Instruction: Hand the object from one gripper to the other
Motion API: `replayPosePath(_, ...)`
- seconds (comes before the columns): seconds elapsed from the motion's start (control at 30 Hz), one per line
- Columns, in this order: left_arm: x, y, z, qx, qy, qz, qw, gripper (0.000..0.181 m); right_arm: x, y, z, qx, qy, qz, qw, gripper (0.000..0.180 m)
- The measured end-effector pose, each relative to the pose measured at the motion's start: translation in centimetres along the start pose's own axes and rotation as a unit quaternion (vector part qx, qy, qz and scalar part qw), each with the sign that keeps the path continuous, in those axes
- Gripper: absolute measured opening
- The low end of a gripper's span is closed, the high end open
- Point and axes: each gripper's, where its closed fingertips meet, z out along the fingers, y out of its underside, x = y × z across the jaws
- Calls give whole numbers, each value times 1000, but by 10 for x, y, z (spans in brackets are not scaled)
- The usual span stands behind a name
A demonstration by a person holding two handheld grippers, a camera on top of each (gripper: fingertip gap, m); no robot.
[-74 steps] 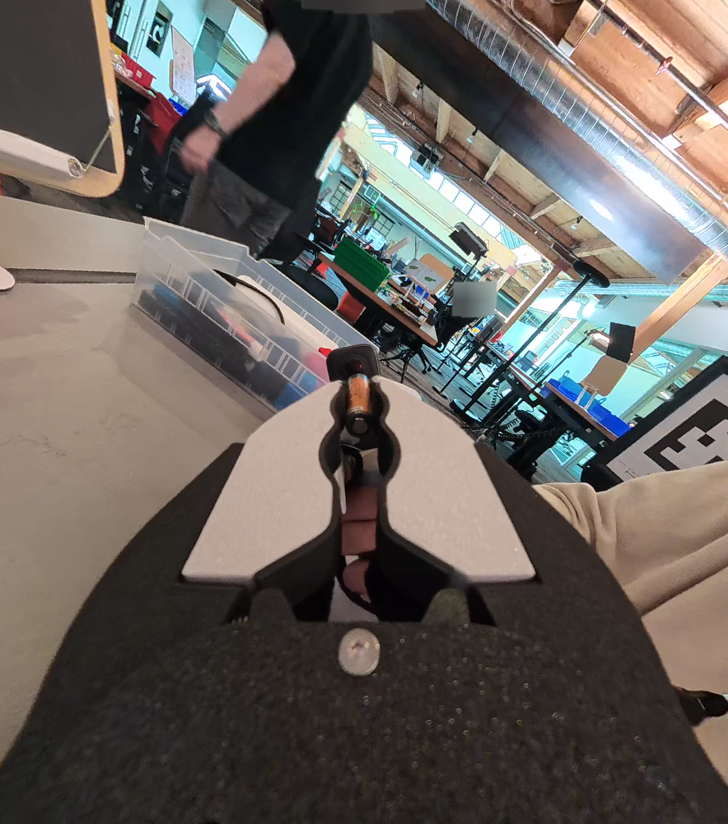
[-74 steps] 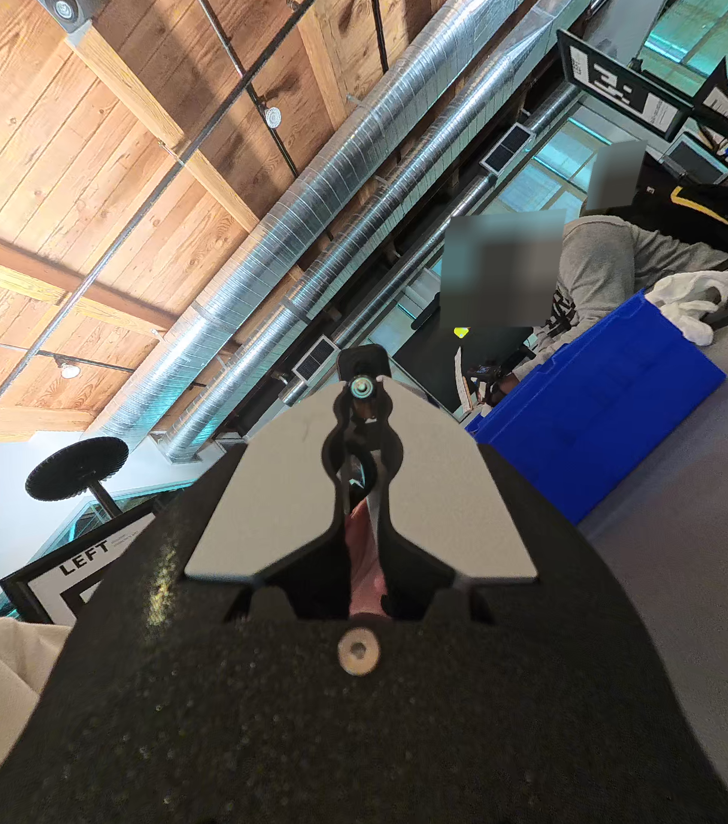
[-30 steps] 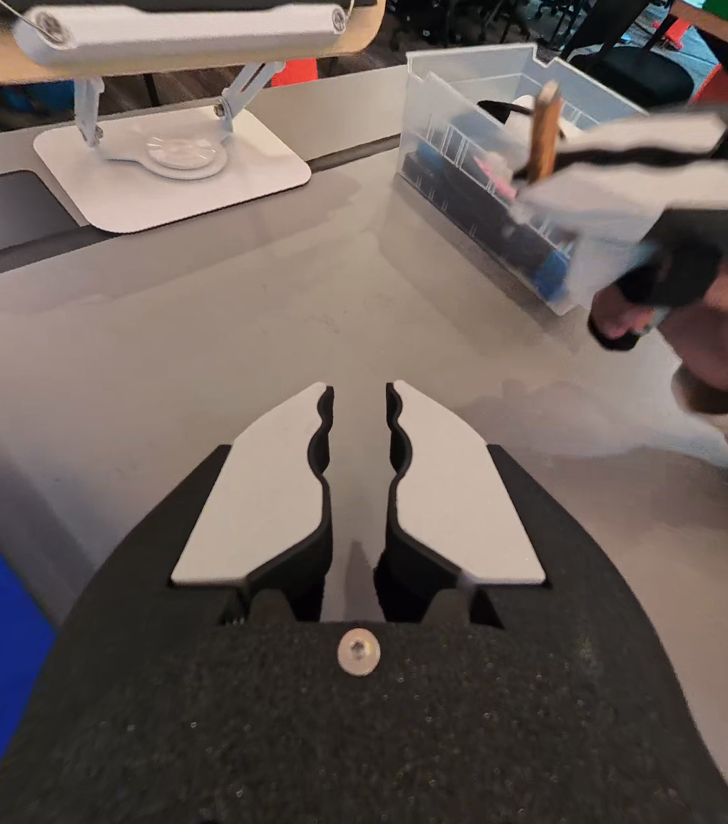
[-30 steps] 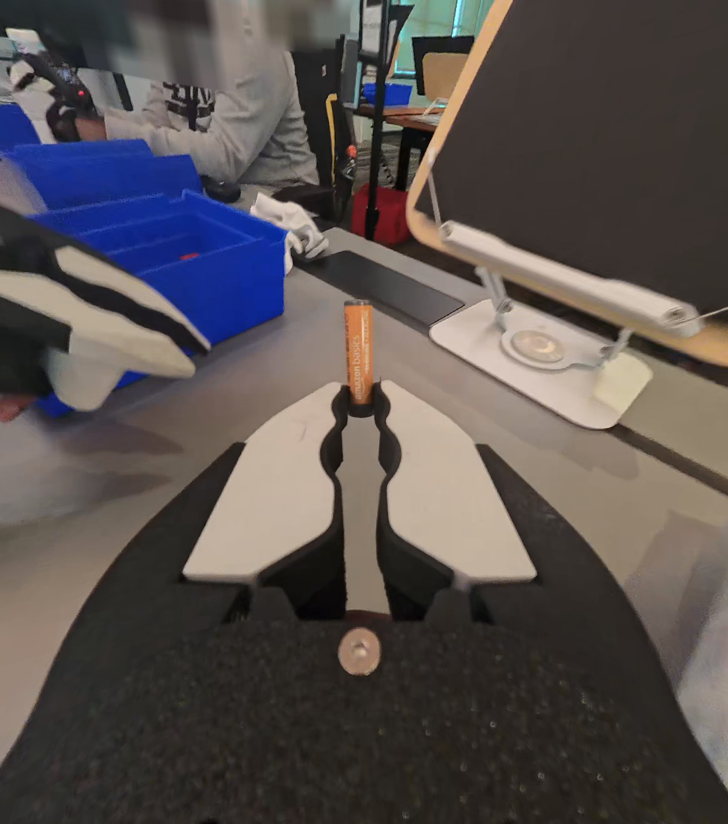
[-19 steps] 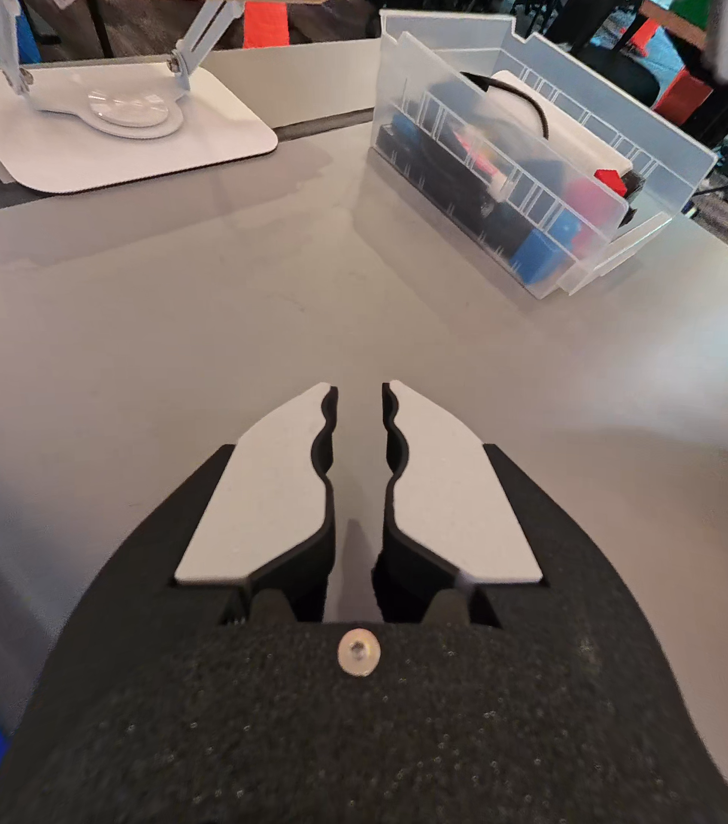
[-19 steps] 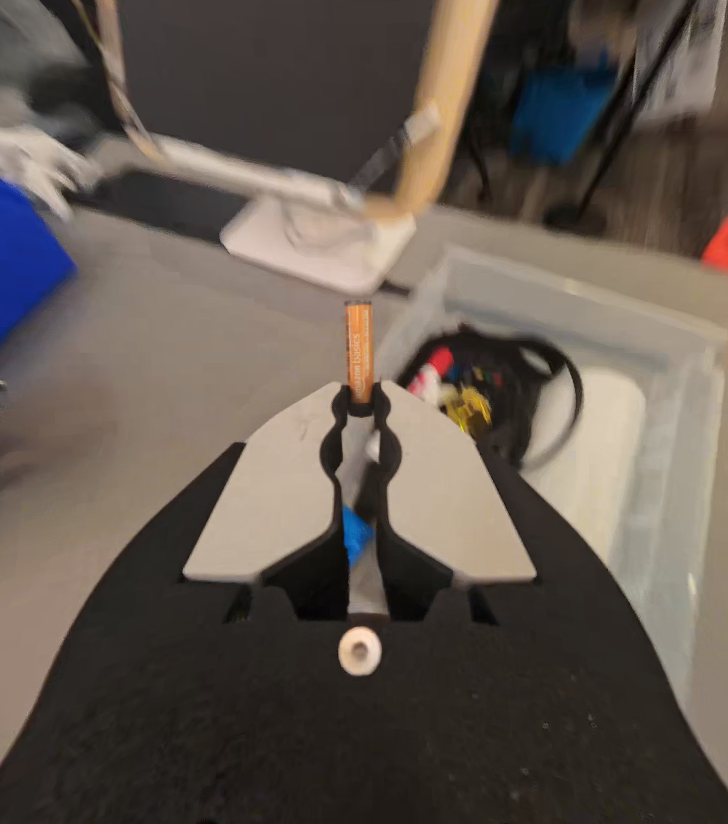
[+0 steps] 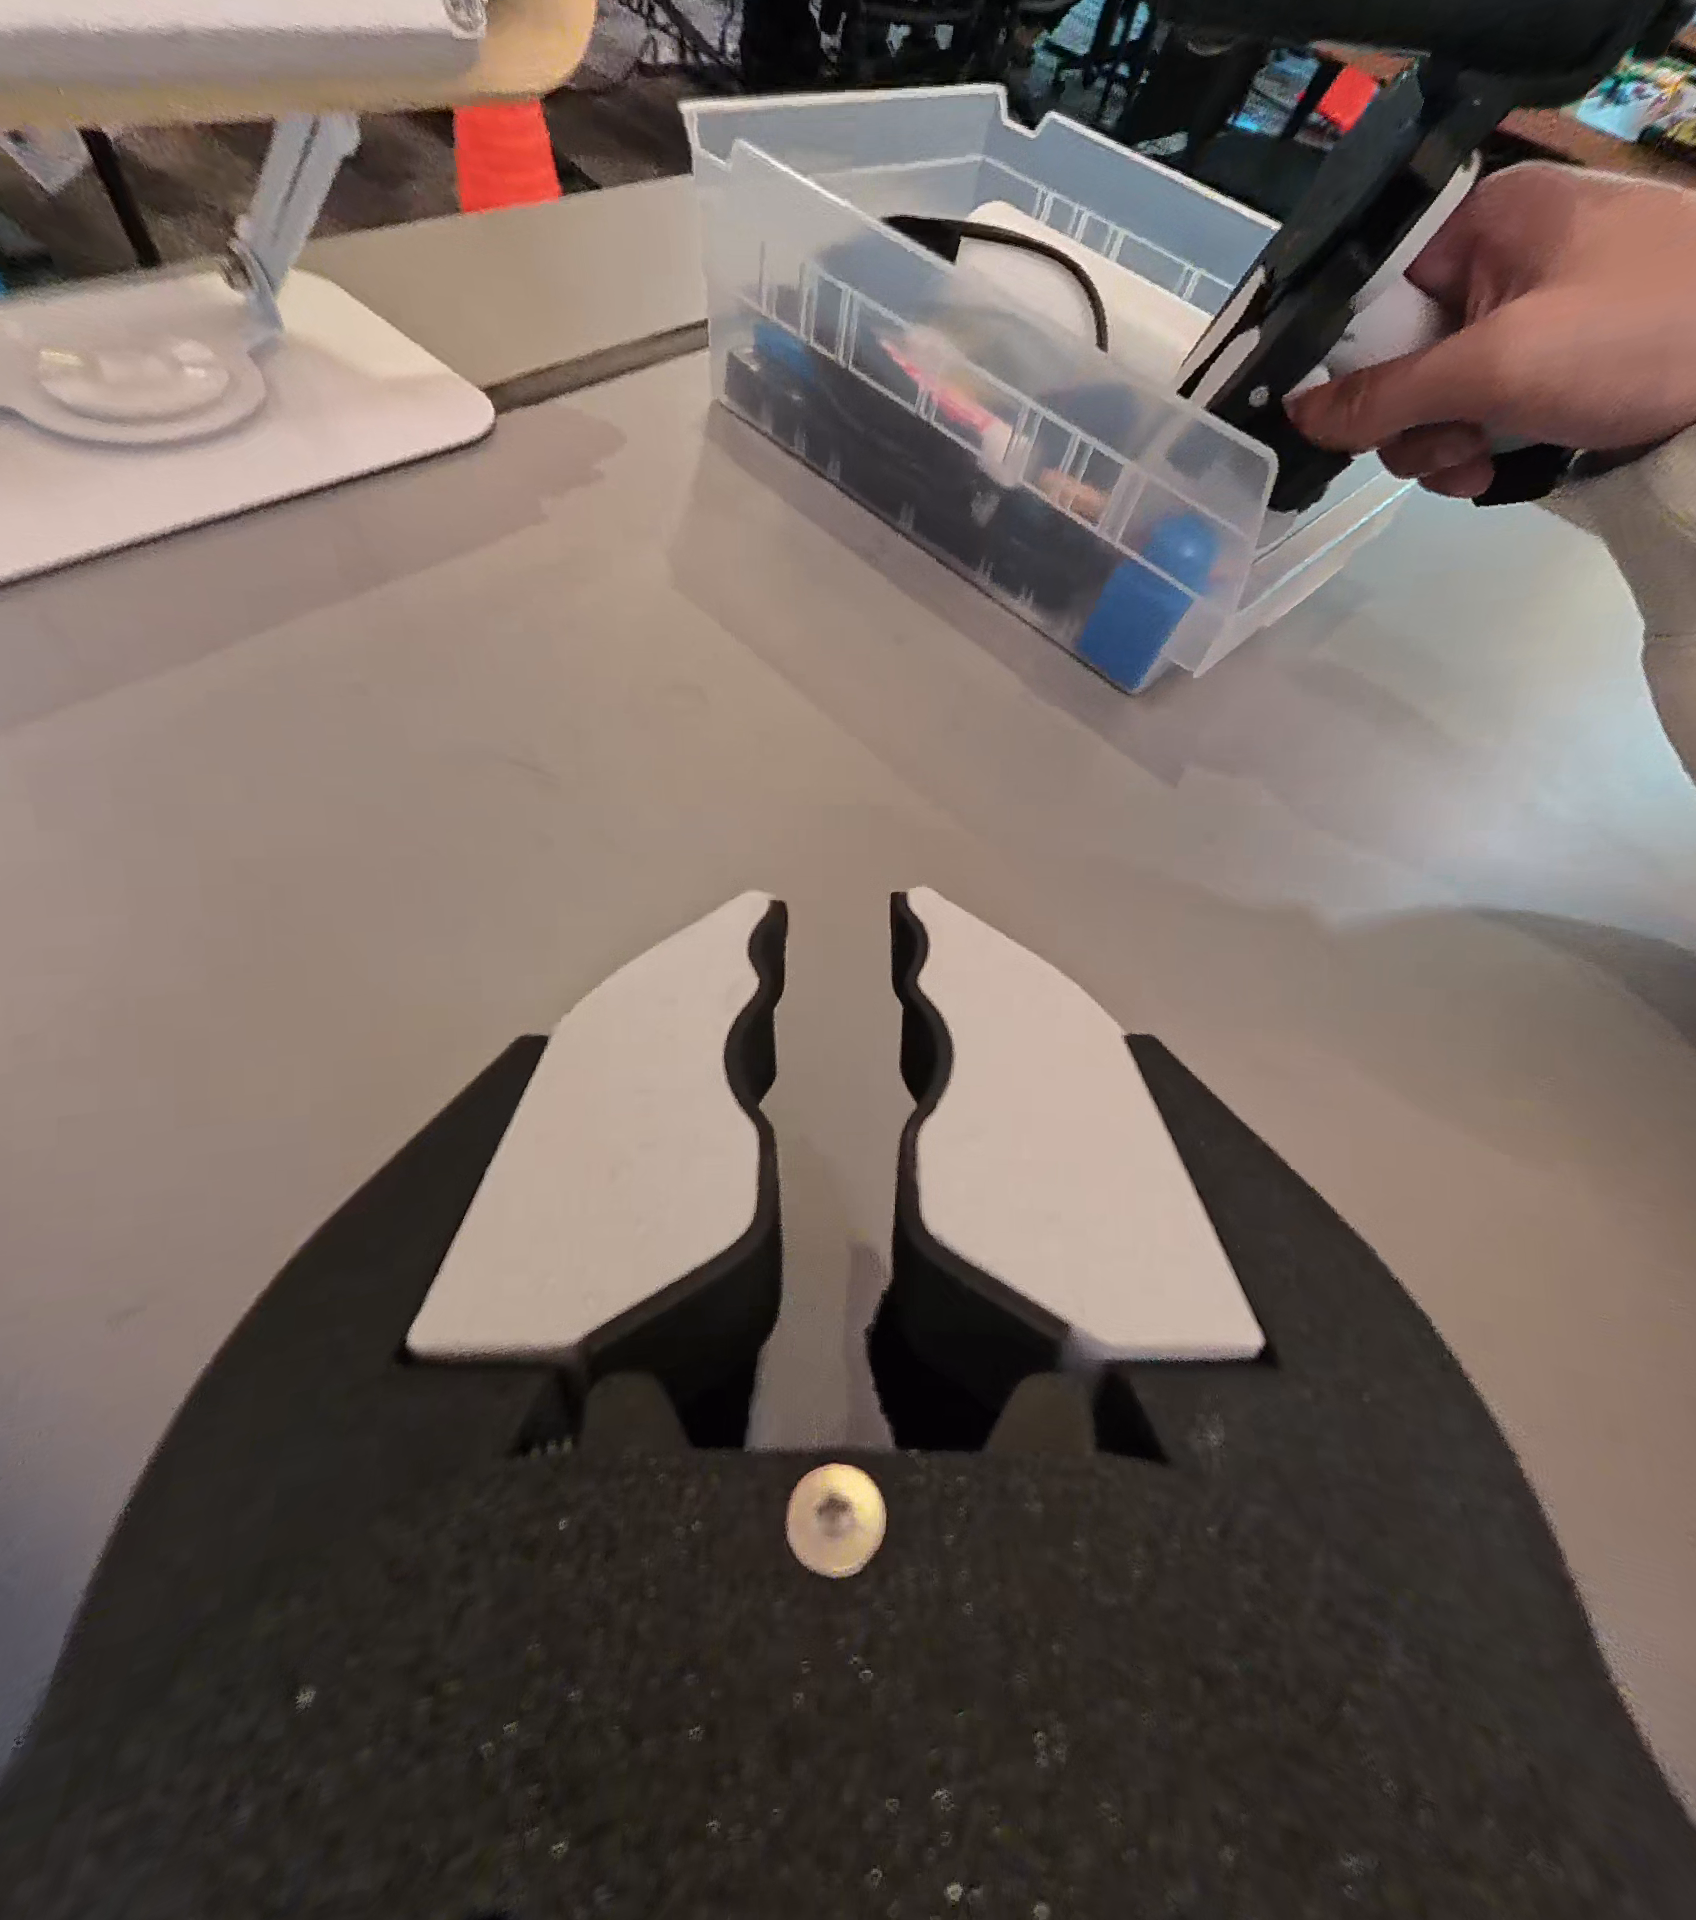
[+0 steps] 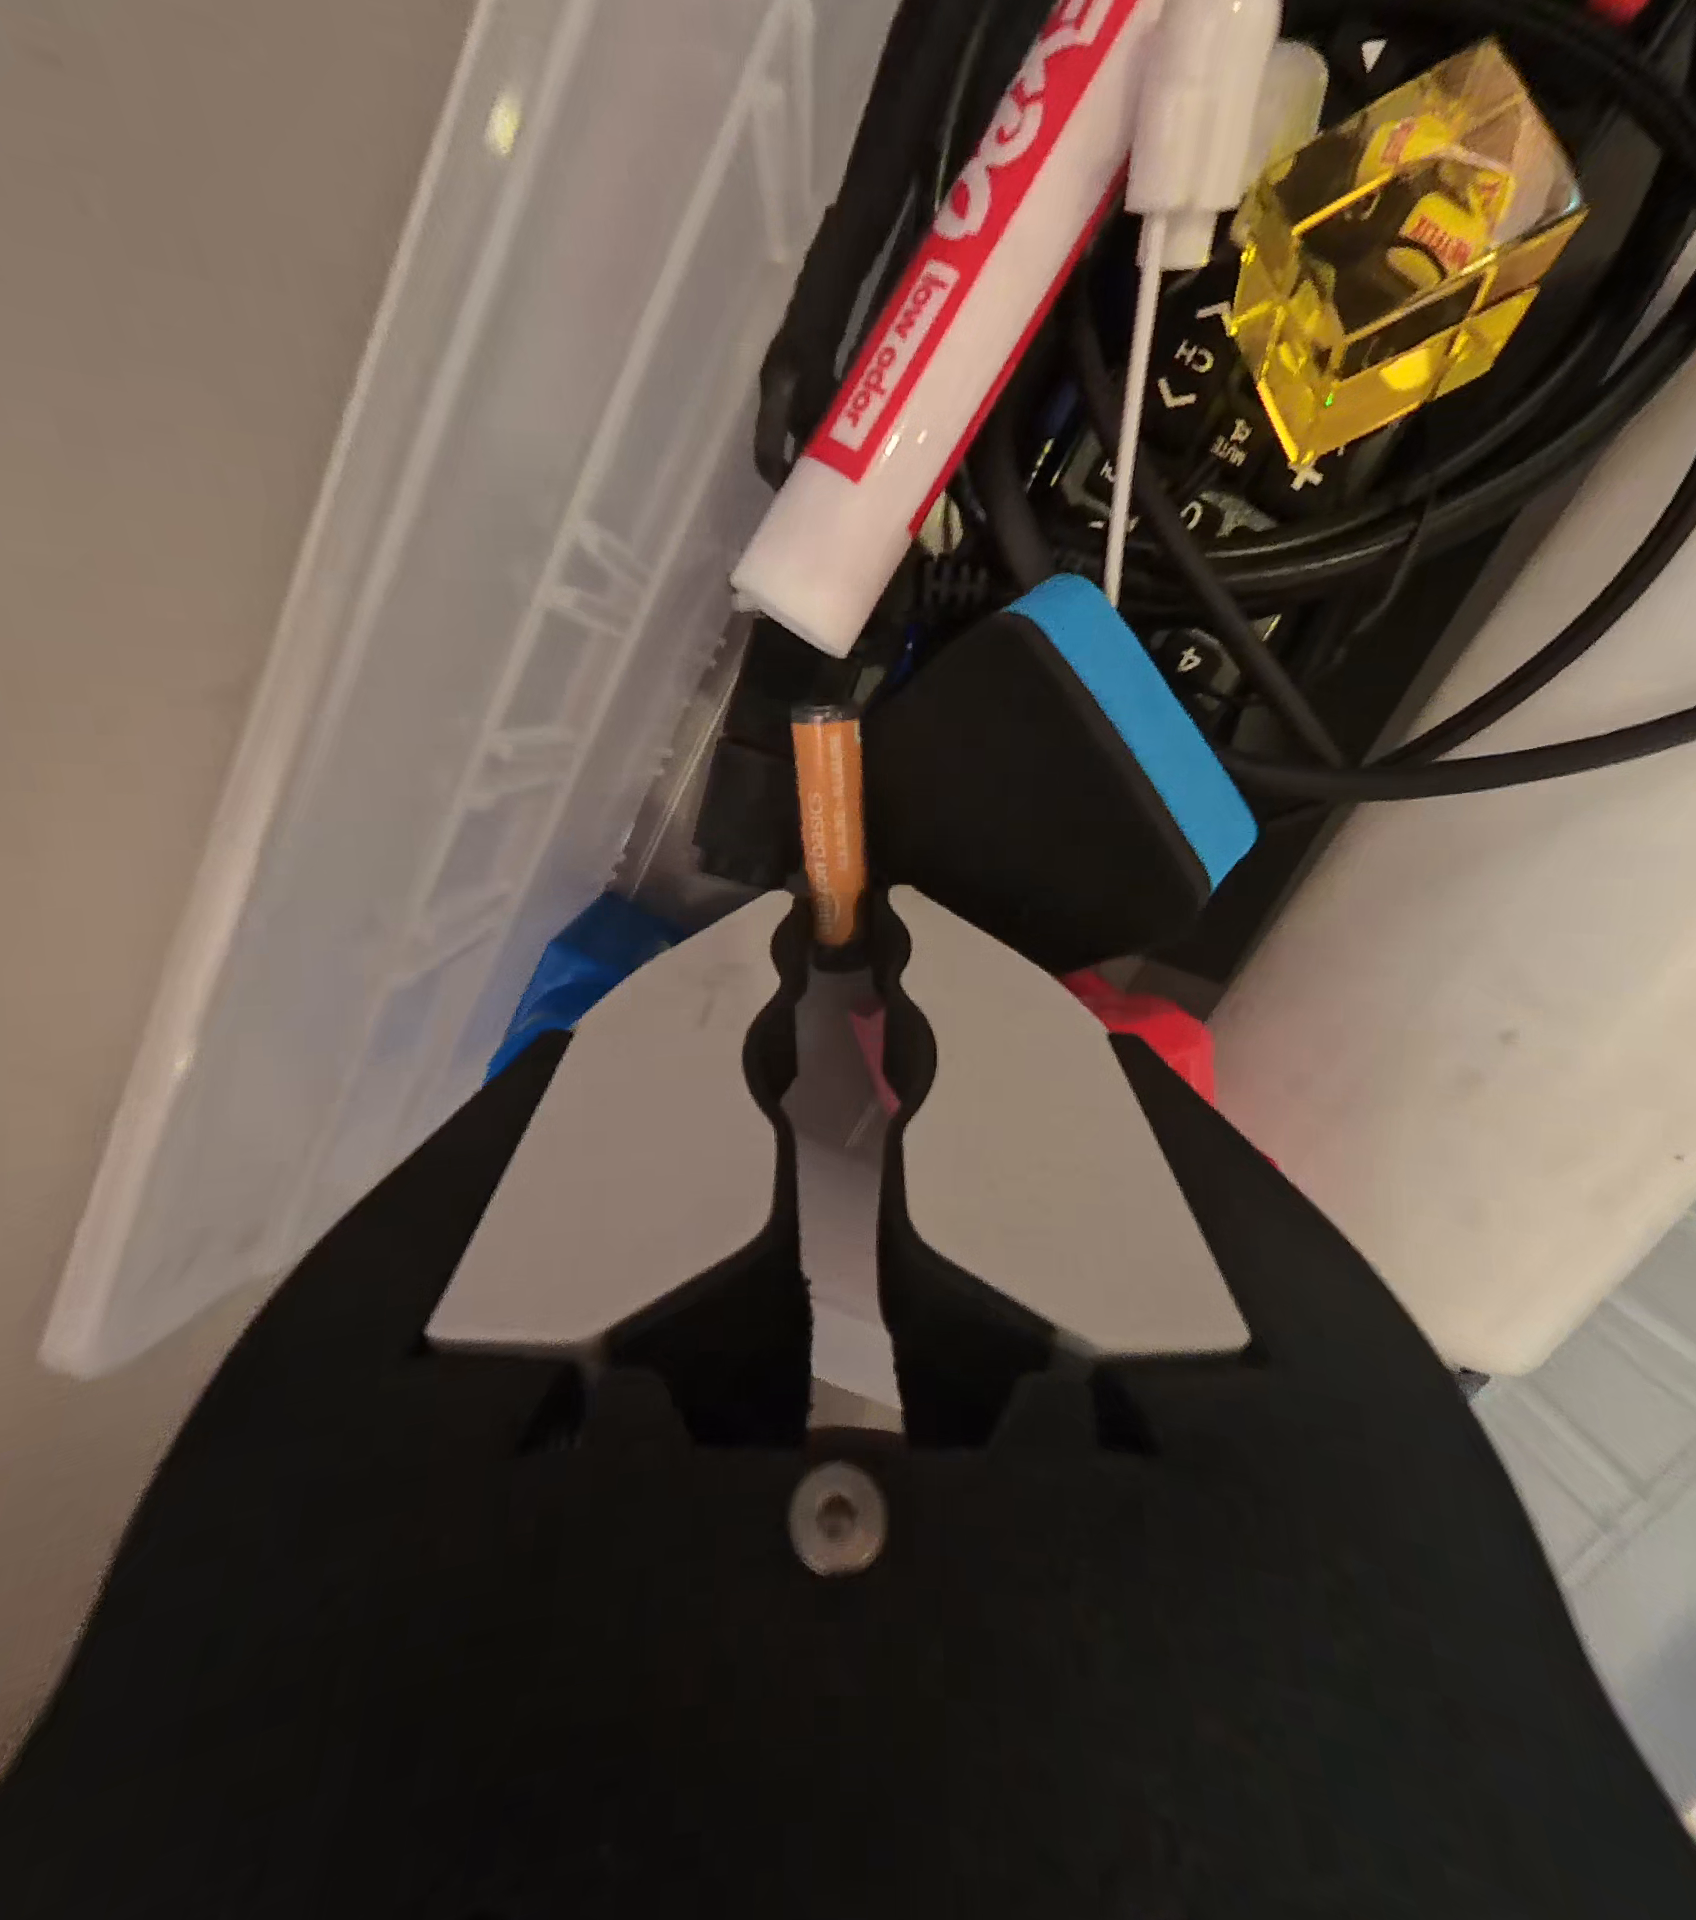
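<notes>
In the left wrist view, the left gripper is seen low over the bare grey table, its jaws parted by a narrow gap with nothing between them. Farther off, the right gripper is held by a hand and is tipped nose-down into the clear plastic bin; its tips are hidden behind the bin's front wall there. In the right wrist view, the right gripper's jaws are seen closed on the lower end of an orange battery, which projects forward into the bin between a black connector and a black and blue eraser block, below a red and white marker. The handover itself is judged done, and a drop into the bin appears to be the step in hand. For a clean release, the battery should be lowered into the free slot, kept clear of the black cables, and the jaws opened only when it is supported.
</notes>
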Motion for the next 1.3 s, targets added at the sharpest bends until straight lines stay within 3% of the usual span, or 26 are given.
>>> replayPosePath(0.2, 4, -11, -13, 33, 1, -4, 999, 23, 6, -5, -15, 30, 29, -11, 999, 34)
replayPosePath(0.37, 16, -4, -46, 51, 9, -51, 997, 37, -3, -33, -96, 184, 48, -39, 981, 48)
replayPosePath(0.43, 14, 5, -68, 62, -6, -73, 995, 50, -39, -42, -122, 277, -3, -40, 960, 47)
replayPosePath(0.57, -1, 20, -123, 100, -31, -116, 988, 53, -181, -10, -120, 409, -236, -91, 877, 43)
replayPosePath(0.77, -78, 57, -222, 57, -182, -175, 966, 47, -276, 48, -88, 380, -371, -104, 841, 35)
replayPosePath(0.9, -126, 84, -282, -36, -284, -277, 917, 48, -280, 44, -89, 388, -353, -139, 840, 35)
replayPosePath(1.13, -159, 106, -277, -135, -342, -311, 876, 43, -275, 49, -85, 388, -357, -149, 837, 35)
replayPosePath(1.3, -180, 125, -279, -234, -424, -294, 824, 49, -269, 48, -85, 380, -380, -140, 832, 35)
